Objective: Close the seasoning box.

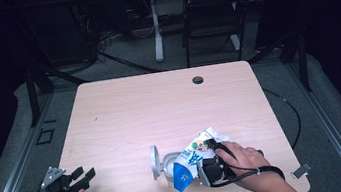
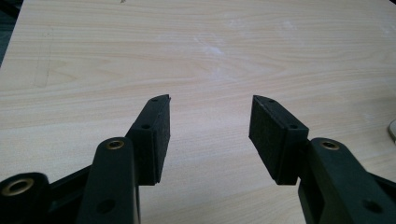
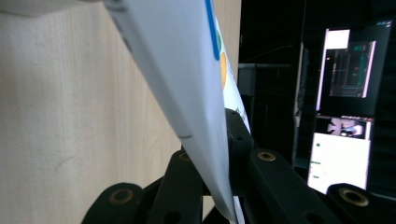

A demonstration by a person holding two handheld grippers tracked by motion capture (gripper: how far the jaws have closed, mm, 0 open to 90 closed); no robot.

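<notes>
A white and blue packet (image 1: 192, 161) with coloured print is tilted over a small round metal tin (image 1: 168, 171), whose lid (image 1: 155, 162) stands up at the tin's left. My right gripper (image 1: 208, 164) is near the table's front edge, shut on the packet's right side. In the right gripper view the packet (image 3: 177, 70) runs as a white sheet pinched between the jaws of that gripper (image 3: 210, 144). My left gripper (image 1: 84, 174) rests at the table's front left corner, open and far from the packet. Bare wood shows between its pads (image 2: 154, 135).
The light wooden table (image 1: 160, 107) has a cable hole (image 1: 198, 80) at its far edge. A small grey clip (image 1: 301, 170) lies at the front right corner. A dark chair (image 1: 210, 14) and a desk leg (image 1: 156, 32) stand beyond the table. Lit screens (image 3: 343, 116) glow off to the side.
</notes>
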